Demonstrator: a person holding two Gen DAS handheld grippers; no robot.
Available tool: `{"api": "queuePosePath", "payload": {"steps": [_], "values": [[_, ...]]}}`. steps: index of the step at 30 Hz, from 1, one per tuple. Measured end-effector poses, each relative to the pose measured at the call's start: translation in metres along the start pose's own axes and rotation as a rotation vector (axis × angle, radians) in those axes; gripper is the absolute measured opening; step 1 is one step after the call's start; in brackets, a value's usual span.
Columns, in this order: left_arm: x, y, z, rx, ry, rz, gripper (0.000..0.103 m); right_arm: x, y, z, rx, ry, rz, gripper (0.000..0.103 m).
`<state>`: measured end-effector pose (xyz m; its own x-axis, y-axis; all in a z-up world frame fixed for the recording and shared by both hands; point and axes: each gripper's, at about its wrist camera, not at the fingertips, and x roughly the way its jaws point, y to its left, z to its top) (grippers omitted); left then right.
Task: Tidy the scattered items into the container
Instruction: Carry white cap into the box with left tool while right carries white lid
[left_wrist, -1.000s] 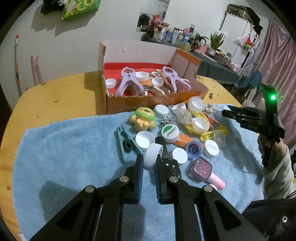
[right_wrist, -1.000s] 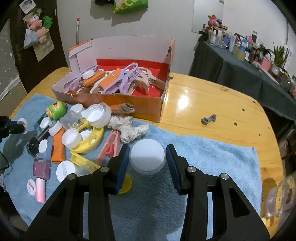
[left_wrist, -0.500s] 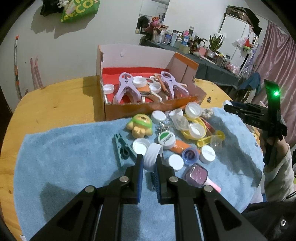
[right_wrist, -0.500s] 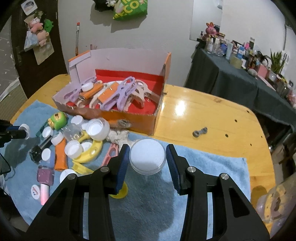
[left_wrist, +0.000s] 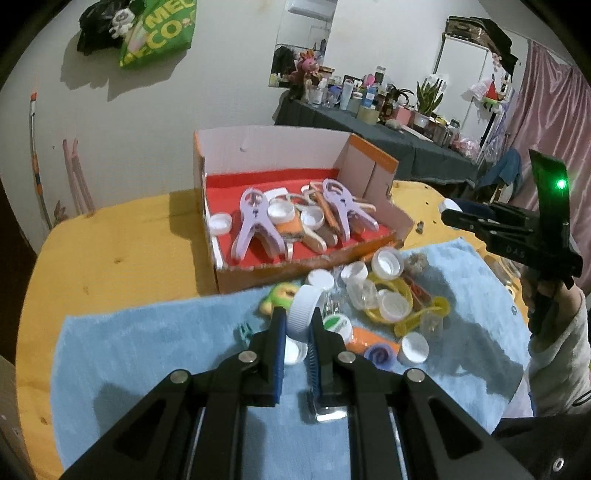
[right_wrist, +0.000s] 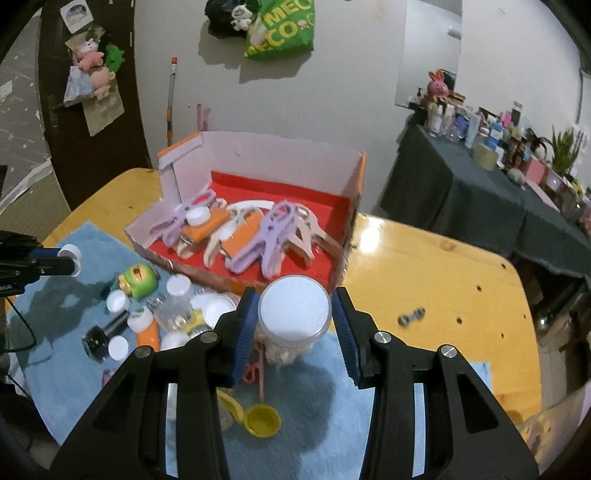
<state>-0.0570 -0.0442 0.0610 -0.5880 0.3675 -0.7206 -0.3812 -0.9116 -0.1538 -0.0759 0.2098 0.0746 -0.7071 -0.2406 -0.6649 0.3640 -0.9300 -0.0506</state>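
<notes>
The left tongs pinch a white cap; the right tongs hold a round lid. Next, drop both into the box.

You see a dim, indoor-lit room with soft shadows on the blue towel. Glare shines off the wooden table. Fisheye bending curves the walls, black corners vignette both views, and nearby clutter is slightly motion-blurred.
</notes>
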Motion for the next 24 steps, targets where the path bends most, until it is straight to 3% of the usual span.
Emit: {"api": "queuePosePath", "payload": {"steps": [24], "values": [[0.038, -0.019, 0.078, 0.082, -0.064, 0.02, 0.012, 0.045, 0.019, 0.064, -0.053, -0.019, 0.085, 0.039]]}}
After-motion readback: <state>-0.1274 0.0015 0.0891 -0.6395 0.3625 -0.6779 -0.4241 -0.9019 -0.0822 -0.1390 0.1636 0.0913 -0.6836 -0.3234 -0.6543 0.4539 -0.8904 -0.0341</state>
